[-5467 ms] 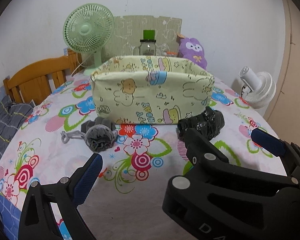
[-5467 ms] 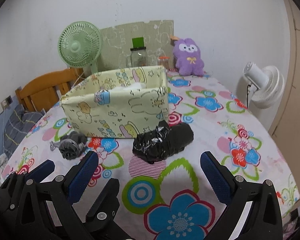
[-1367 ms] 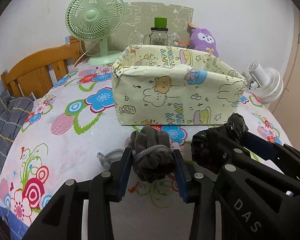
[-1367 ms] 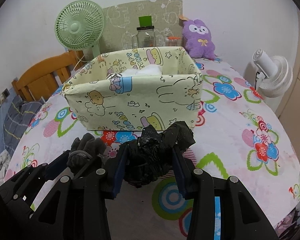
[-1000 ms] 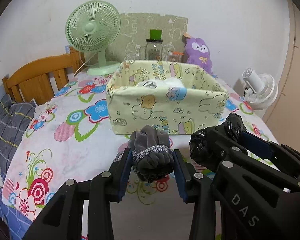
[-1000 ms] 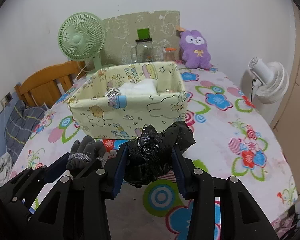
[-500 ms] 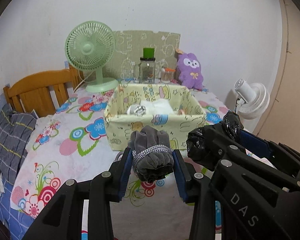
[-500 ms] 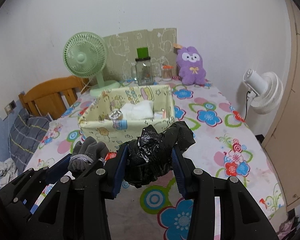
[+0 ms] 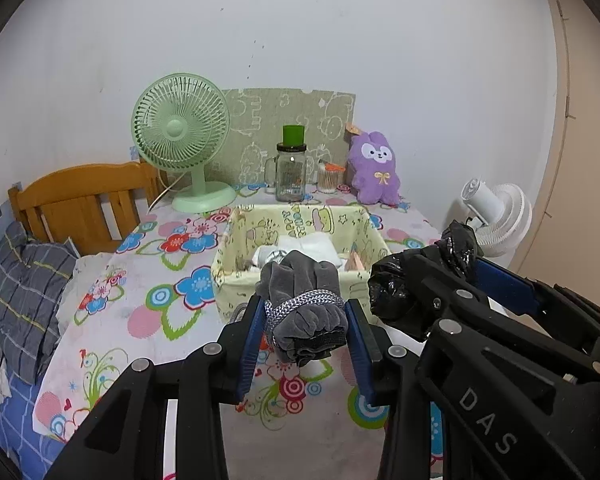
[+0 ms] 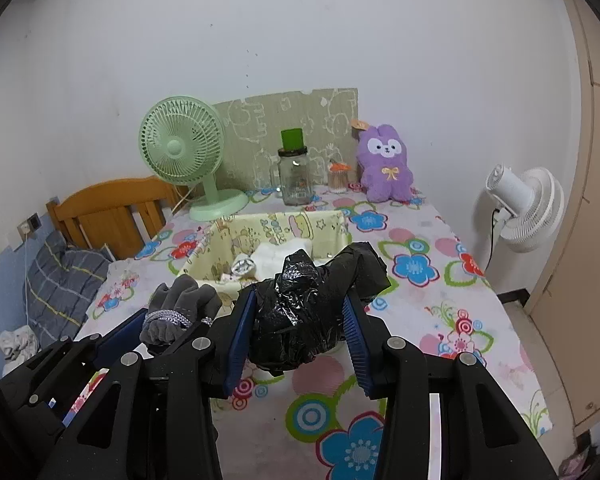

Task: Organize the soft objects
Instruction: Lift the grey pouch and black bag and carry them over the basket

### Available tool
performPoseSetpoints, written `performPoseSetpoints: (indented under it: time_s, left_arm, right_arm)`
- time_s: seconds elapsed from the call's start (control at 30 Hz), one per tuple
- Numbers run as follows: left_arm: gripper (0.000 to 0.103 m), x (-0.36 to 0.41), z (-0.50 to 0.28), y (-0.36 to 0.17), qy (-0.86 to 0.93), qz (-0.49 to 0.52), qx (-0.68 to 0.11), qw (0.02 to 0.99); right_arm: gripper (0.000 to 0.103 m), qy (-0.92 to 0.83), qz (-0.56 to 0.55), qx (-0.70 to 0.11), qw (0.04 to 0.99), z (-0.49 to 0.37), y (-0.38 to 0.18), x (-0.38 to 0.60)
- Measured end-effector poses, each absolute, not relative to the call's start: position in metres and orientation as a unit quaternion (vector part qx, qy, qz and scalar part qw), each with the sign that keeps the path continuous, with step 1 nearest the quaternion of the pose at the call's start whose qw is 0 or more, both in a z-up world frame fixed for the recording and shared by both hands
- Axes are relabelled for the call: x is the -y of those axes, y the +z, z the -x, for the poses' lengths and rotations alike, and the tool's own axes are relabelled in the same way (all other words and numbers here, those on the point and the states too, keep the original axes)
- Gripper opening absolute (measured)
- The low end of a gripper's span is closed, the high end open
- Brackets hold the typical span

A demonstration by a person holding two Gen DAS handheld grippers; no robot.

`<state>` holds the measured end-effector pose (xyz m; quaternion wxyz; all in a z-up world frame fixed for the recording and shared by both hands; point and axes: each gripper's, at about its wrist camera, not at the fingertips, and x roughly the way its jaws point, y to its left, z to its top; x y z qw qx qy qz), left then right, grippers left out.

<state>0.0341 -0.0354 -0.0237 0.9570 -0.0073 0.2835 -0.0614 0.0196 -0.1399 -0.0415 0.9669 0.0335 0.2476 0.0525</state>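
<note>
Green desk fan [image 9: 182,136], glass jar [image 9: 290,174], purple plush [image 9: 374,168], white fan [image 10: 520,208], possibly toothpick holder [image 9: 328,178]

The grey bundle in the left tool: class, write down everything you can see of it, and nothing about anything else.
The grey bundle looks like soft, velvety grey fabric rolled into a plump wad, possibly gloves. A silvery-grey braided cord wraps around its middle, and a darker black band shows at its near end. It is held off the table, pinched between the two blue pads of the left tool, which press its sides. Its rounded folds point away from the camera towards the fabric box behind. Nothing else touches it.
</note>
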Motion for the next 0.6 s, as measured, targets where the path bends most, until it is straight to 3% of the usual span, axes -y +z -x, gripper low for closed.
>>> performPoseSetpoints:
  time_s: [0.6]
  left_arm:
    - [0.041, 0.029, -0.072, -0.011, -0.056, 0.007, -0.273, 0.960]
  right_arm:
    - [0.047, 0.059, -0.035, -0.238, 0.969, -0.058, -0.024, 0.132]
